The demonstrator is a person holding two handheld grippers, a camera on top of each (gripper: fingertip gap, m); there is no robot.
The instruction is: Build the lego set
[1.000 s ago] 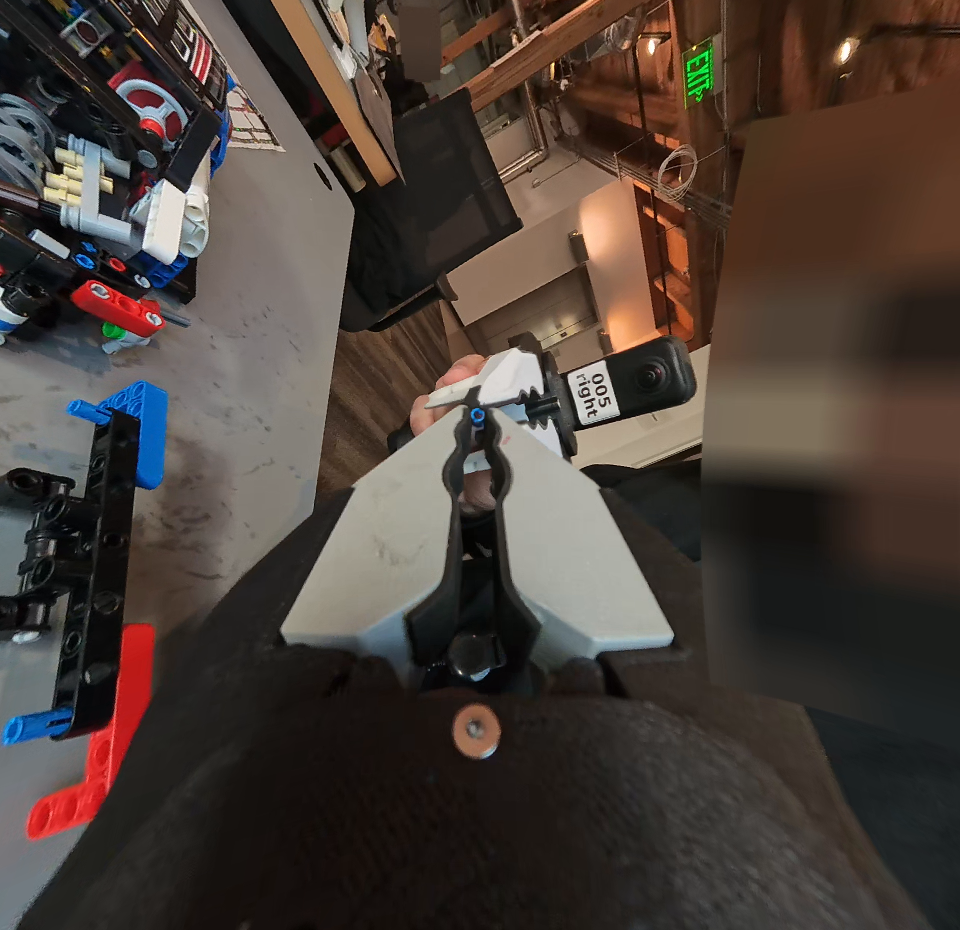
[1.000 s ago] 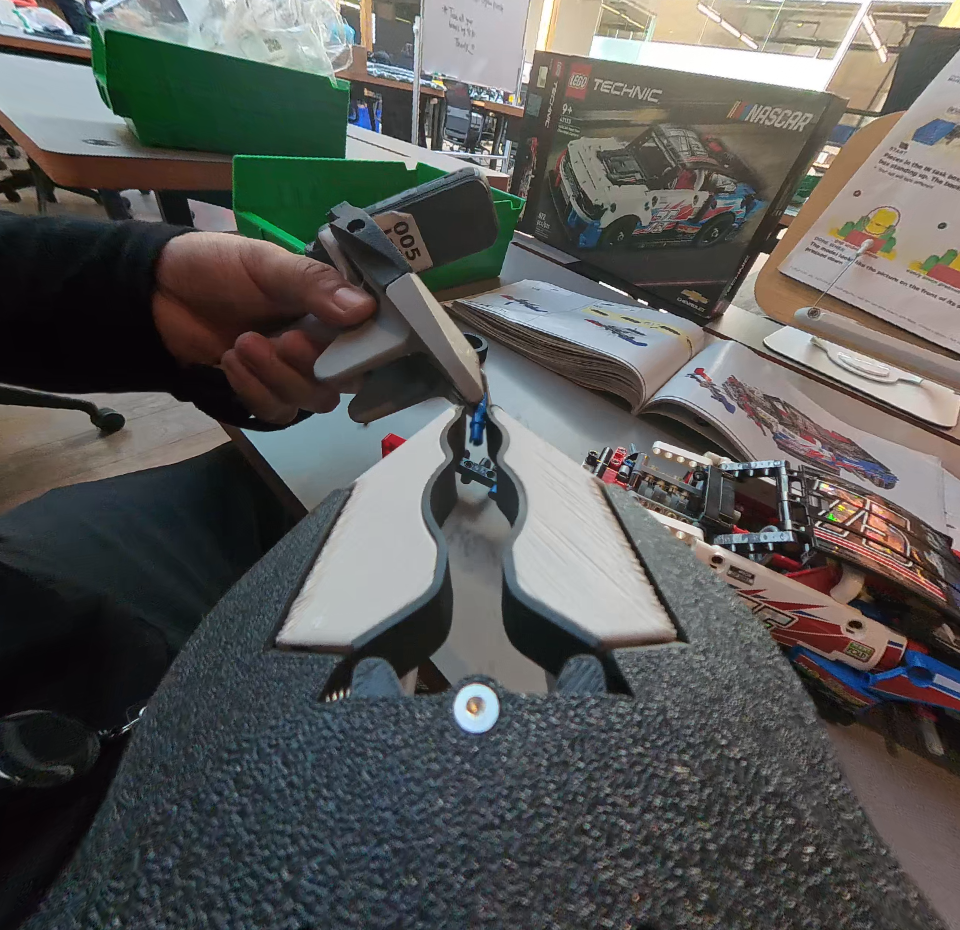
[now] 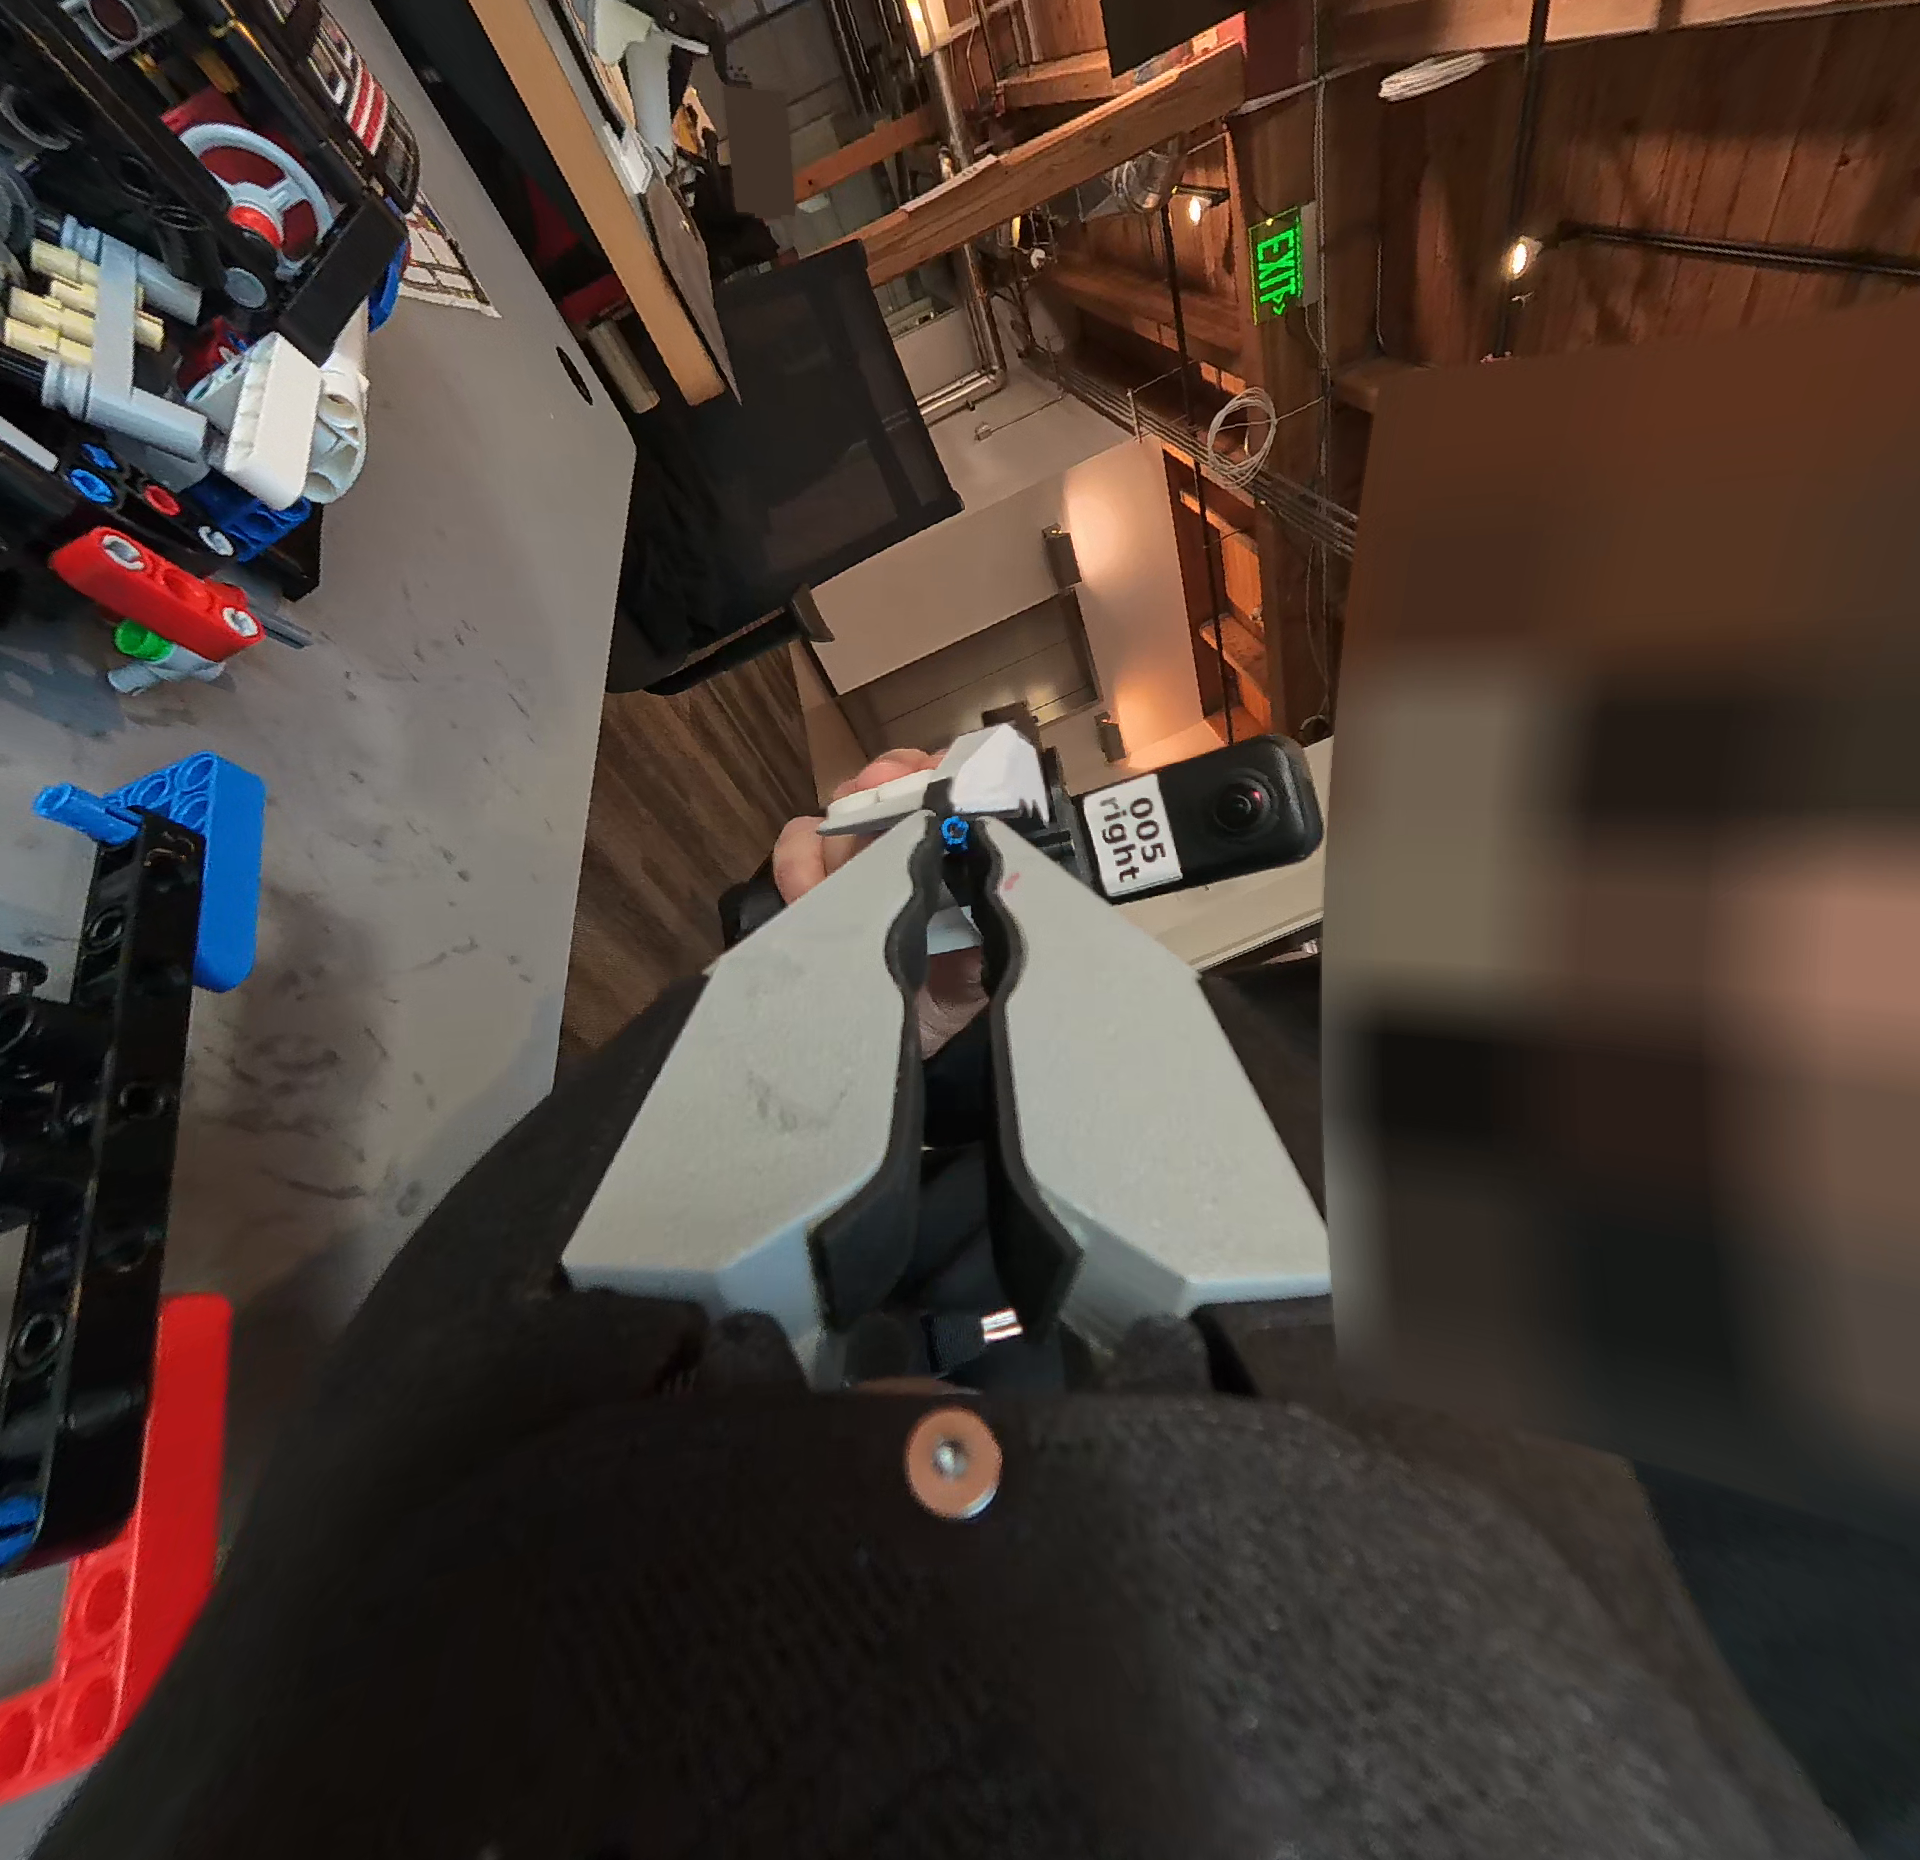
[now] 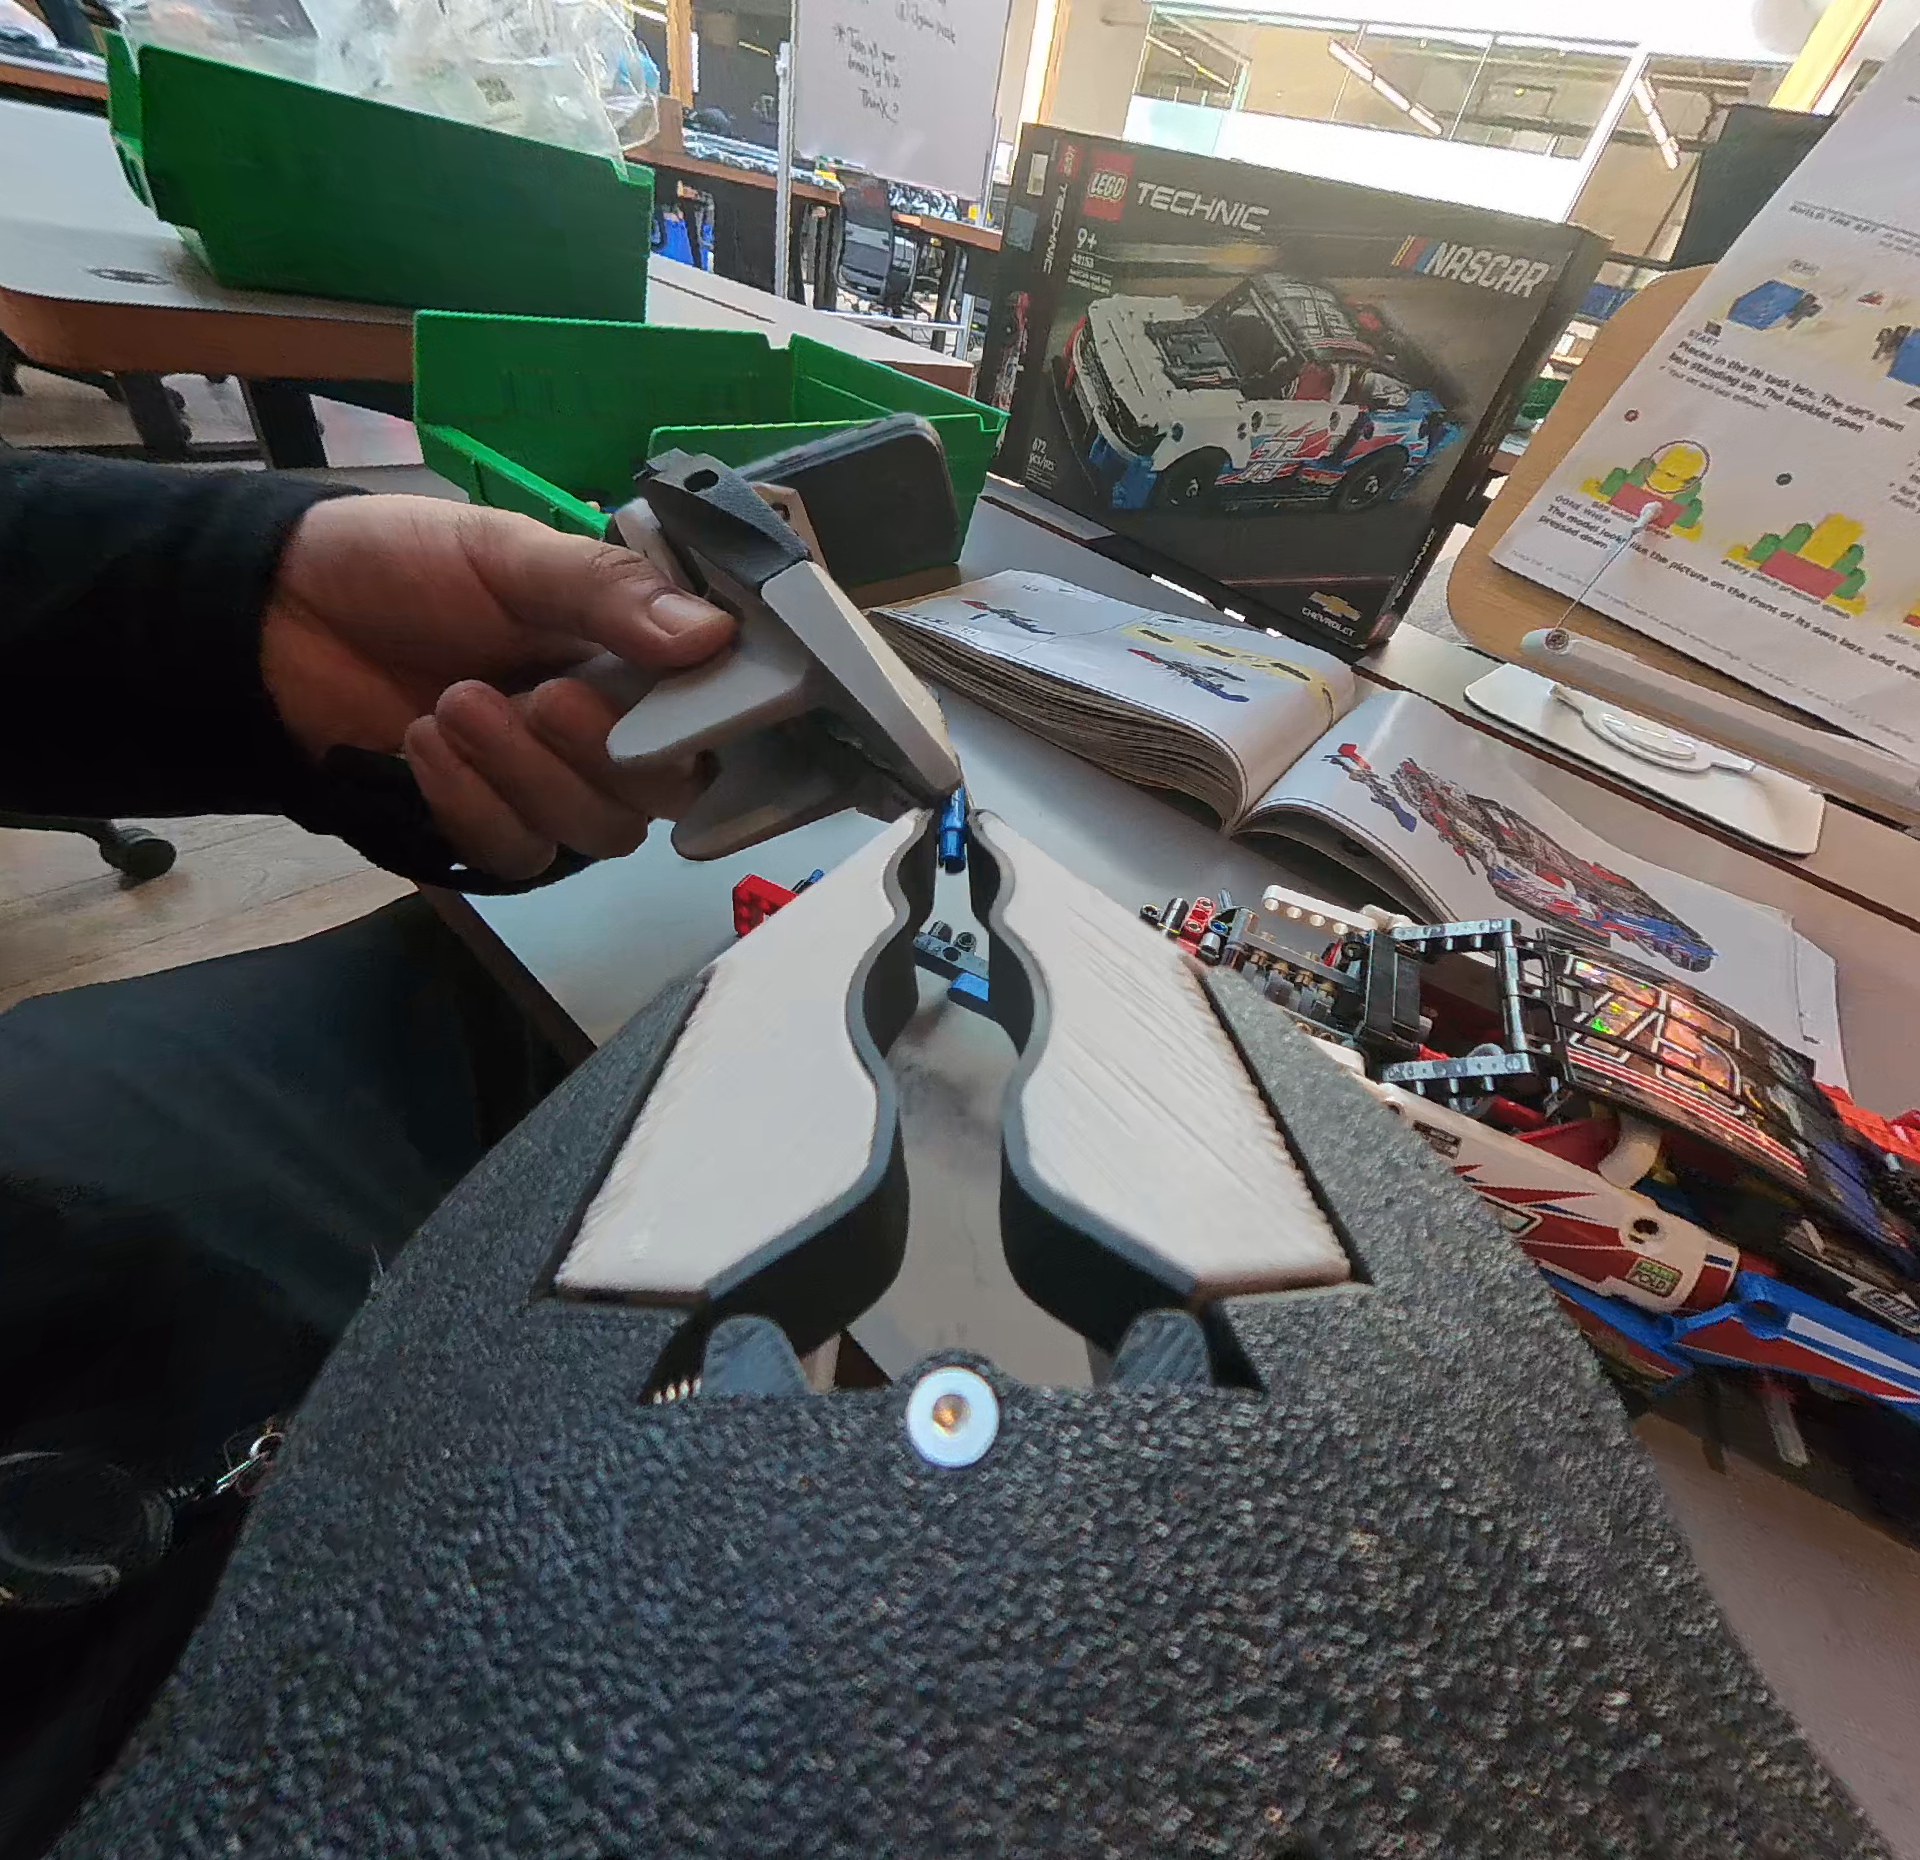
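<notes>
A small blue pin [image 3: 954, 831] is pinched at the tips of my left gripper [image 3: 954, 842], which is shut on it and held off the table's edge. In the right wrist view the left gripper [image 4: 940, 794] comes in from the left, held by a hand, with the blue pin [image 4: 951, 836] pointing down. The pin's lower part sits between the fingertips of my right gripper [image 4: 948, 842], whose jaws stand narrowly apart around it; I cannot tell if they touch it. The right gripper [image 3: 977, 782] shows just beyond the left's tips.
On the grey table [image 3: 436, 771] lie a black beam assembly with blue parts [image 3: 94, 1135], a red L-beam [image 3: 125, 1550] and the half-built car [image 4: 1558, 1083]. An open booklet [image 4: 1143, 688], the set's box [image 4: 1278, 376], green bins [image 4: 623, 408] and a sheet stand [image 4: 1766, 408] stand behind.
The right gripper's tips have come up around the blue pin, which earlier stood above them, and its jaws have narrowed a little. The left gripper still holds the pin.
</notes>
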